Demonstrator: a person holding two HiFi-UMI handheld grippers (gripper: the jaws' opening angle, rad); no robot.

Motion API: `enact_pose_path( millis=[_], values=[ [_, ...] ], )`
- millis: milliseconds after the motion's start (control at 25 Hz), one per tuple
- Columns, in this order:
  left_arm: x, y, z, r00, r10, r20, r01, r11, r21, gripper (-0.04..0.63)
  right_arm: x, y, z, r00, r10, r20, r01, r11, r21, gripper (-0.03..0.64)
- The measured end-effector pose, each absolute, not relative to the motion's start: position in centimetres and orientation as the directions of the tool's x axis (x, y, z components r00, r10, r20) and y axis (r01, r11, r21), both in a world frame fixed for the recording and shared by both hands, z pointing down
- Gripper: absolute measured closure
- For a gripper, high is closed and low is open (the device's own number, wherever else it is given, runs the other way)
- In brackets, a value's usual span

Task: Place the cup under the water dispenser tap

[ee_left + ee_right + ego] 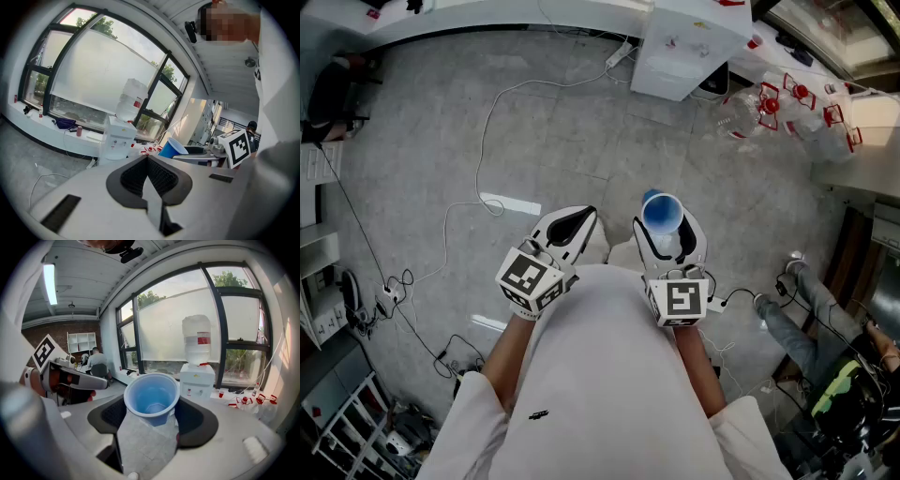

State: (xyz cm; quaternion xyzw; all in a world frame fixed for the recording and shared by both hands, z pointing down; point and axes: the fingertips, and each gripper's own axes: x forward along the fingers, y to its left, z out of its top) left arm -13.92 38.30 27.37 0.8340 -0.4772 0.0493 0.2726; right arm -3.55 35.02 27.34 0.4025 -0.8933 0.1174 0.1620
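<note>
Tiled floor (581,131) bearing water dispenser (689,42), white cable (478,159)

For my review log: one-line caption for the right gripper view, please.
Right tool holds an upright blue cup between its jaws, white water dispenser ahead by the window.

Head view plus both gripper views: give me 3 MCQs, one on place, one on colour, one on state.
1. Where is the cup? A on the floor; B between the right gripper's jaws; C on a shelf.
2. Cup colour? A red; B white; C blue.
3. Left gripper's jaws? A together, empty; B apart; C on a bottle.
Answers: 1 B, its pads flank the raised cup; 2 C, blue inside and out; 3 A, the pads meet with nothing between.
</note>
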Motion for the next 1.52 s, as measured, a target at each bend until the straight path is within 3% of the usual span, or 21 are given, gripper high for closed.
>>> enact_pose_path(
  millis=[440, 760, 1160, 1520],
  values=[
    [-6.9, 37.6, 21.8, 0.503, -0.818, 0.280, -0.849, -0.408, 0.334, 0.595, 4.4, 35.1, 22.3, -0.588, -0.758, 0.282, -0.800, 0.598, -0.058, 0.285],
    [-2.3, 36.8, 21.2, 0.505, -0.809, 0.301, -0.858, -0.430, 0.281, 0.595, 10.2, 35.0, 21.5, -0.558, -0.791, 0.251, -0.827, 0.556, -0.089, 0.285],
    [0.0, 36.5, 21.1, 0.460, -0.833, 0.309, -0.885, -0.403, 0.233, 0.595, 15.3, 34.1, 21.9, -0.561, -0.799, 0.217, -0.828, 0.550, -0.114, 0.285],
    [-1.5, 33.1, 20.6, 0.436, -0.855, 0.280, -0.895, -0.381, 0.231, 0.595, 14.9, 30.3, 21.7, -0.560, -0.798, 0.221, -0.828, 0.548, -0.120, 0.285]
  ],
)
